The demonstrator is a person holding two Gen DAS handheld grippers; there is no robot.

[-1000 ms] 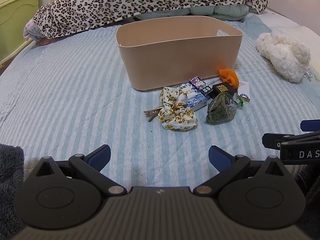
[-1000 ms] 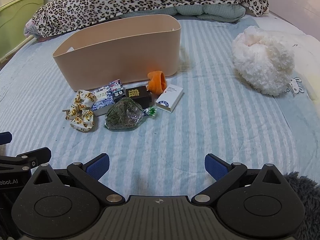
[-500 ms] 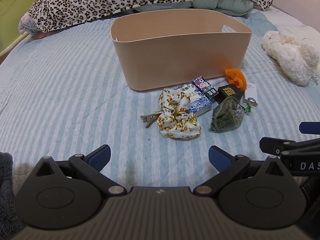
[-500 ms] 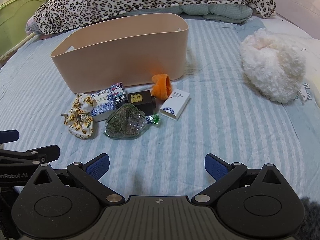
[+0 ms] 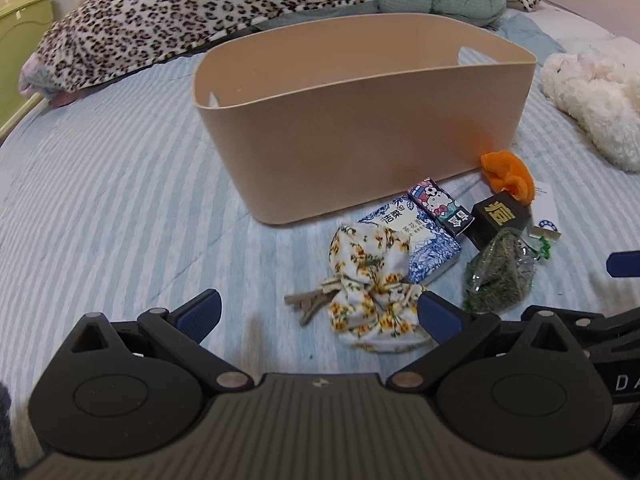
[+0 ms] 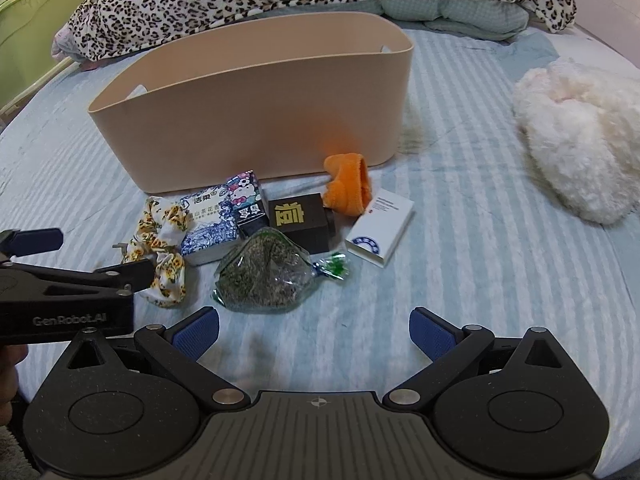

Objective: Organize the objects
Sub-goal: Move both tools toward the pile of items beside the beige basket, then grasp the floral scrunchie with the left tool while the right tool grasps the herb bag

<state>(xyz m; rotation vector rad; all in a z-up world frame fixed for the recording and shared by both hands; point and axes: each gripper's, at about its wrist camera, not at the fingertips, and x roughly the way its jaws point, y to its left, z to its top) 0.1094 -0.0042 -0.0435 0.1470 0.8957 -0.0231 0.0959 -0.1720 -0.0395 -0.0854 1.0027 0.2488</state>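
Observation:
A beige plastic bin [image 5: 360, 128] stands open on the striped bed; it also shows in the right wrist view [image 6: 248, 120]. In front of it lie a floral scrunchie [image 5: 372, 300], a blue-white box [image 5: 420, 236], a cartoon box [image 5: 440, 206], a black cube box [image 5: 502, 218], an orange cloth [image 5: 508, 176], a clear bag of green herbs [image 6: 264, 276] and a white box [image 6: 380, 228]. My left gripper [image 5: 318, 312] is open, just short of the scrunchie. My right gripper [image 6: 314, 332] is open, just short of the herb bag.
A leopard-print blanket [image 5: 240, 8] is heaped behind the bin. A white plush toy [image 6: 580, 148] lies at the right. A hair clip [image 5: 308, 306] pokes out beside the scrunchie. A green cabinet [image 6: 36, 12] stands off the bed's far left.
Both grippers have moved forward toward the pile of small objects, which now looks larger and closer. Both stay open and empty.

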